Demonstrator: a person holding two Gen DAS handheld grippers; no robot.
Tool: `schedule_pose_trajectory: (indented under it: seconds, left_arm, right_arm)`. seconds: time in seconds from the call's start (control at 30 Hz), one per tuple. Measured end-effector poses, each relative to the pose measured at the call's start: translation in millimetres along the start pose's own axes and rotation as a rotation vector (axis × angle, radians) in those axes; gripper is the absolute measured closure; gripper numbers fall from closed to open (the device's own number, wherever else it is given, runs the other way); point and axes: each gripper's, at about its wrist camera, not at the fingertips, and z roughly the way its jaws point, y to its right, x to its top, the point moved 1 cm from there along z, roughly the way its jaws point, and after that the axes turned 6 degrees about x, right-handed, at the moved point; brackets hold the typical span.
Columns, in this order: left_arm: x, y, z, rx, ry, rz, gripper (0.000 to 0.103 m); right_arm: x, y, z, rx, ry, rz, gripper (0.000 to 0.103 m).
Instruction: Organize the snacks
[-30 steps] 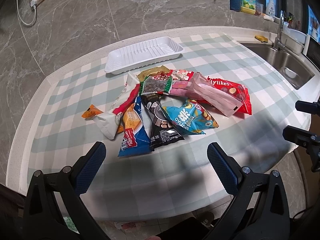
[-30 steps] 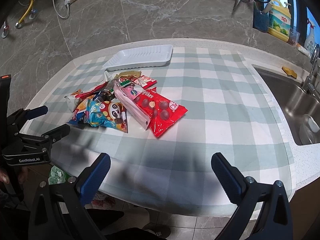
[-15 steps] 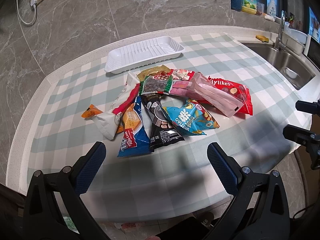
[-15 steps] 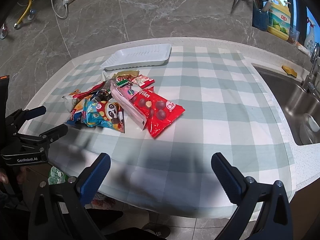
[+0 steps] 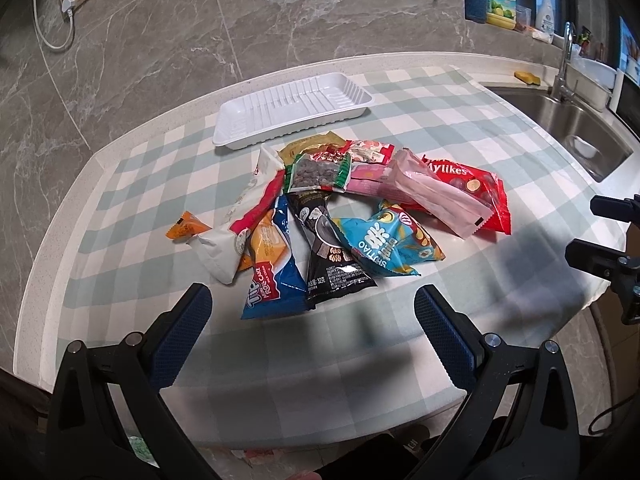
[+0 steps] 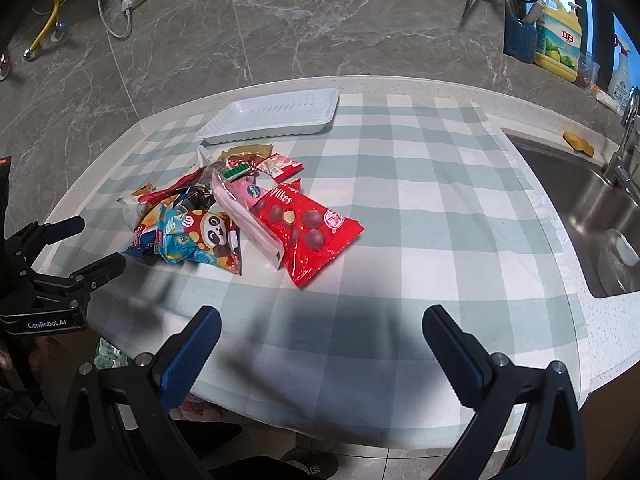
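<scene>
A pile of snack packets (image 5: 340, 216) lies on the checked cloth, also seen in the right wrist view as the pile (image 6: 224, 216). On its right edge is a red Mylikes bag (image 5: 476, 188) (image 6: 308, 228) under a pink packet (image 5: 436, 196). A blue panda bag (image 5: 384, 244) (image 6: 200, 236), a black packet (image 5: 332, 252) and a blue cake packet (image 5: 272, 268) face me. Behind the pile sits an empty white tray (image 5: 292, 108) (image 6: 272, 116). My left gripper (image 5: 312, 312) hovers open in front of the pile. My right gripper (image 6: 320, 332) is open over bare cloth.
A steel sink (image 6: 592, 216) with a tap (image 5: 564, 60) lies at the right. Detergent bottles (image 6: 560, 48) and scissors stand on the back ledge. A small orange packet (image 5: 184, 228) lies apart, left of the pile. The table's front edge is just under both grippers.
Both views have shifted slightly; in the right wrist view the pile drifts left. Both grippers stay open and no packet has moved.
</scene>
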Motion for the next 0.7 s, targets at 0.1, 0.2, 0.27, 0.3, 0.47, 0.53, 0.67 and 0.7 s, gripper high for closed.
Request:
schedule_pose_trajectory:
  seconds: [0.1,0.2,0.27,0.3,0.47,0.53,0.67,0.7]
  left_arm:
    - [1,0,0,0.0,-0.001,-0.001,0.0]
    - [1,0,2,-0.003,-0.005,-0.002,0.0]
    - [2,0,3,-0.002,-0.009,-0.003,0.0]
    - [3,0,3,-0.003,-0.011,-0.003,0.0]
    - [3,-2,8,0.0,-0.021,-0.007,0.0]
    - [3,-4,9,0.007,-0.026,-0.011,0.0]
    - [6,-13,16,0.015,-0.037,-0.033,0.0]
    - [7,-17,18,0.021,-0.039,-0.041,0.0]
  right_arm:
    - [0,-1,0,0.0,-0.001,0.0,0.0]
    - [0,-1,1,0.0,-0.002,-0.001,0.0]
    - [1,-1,1,0.003,-0.004,-0.002,0.0]
    - [2,-1,2,0.004,-0.005,-0.005,0.0]
    - [10,-4,8,0.009,-0.011,-0.029,0.0]
    - [12,-5,10,0.009,-0.01,-0.039,0.0]
    - [16,-10,15,0.005,-0.012,-0.085,0.0]
    - [17,-11,16,0.005,-0.013,-0.095,0.0]
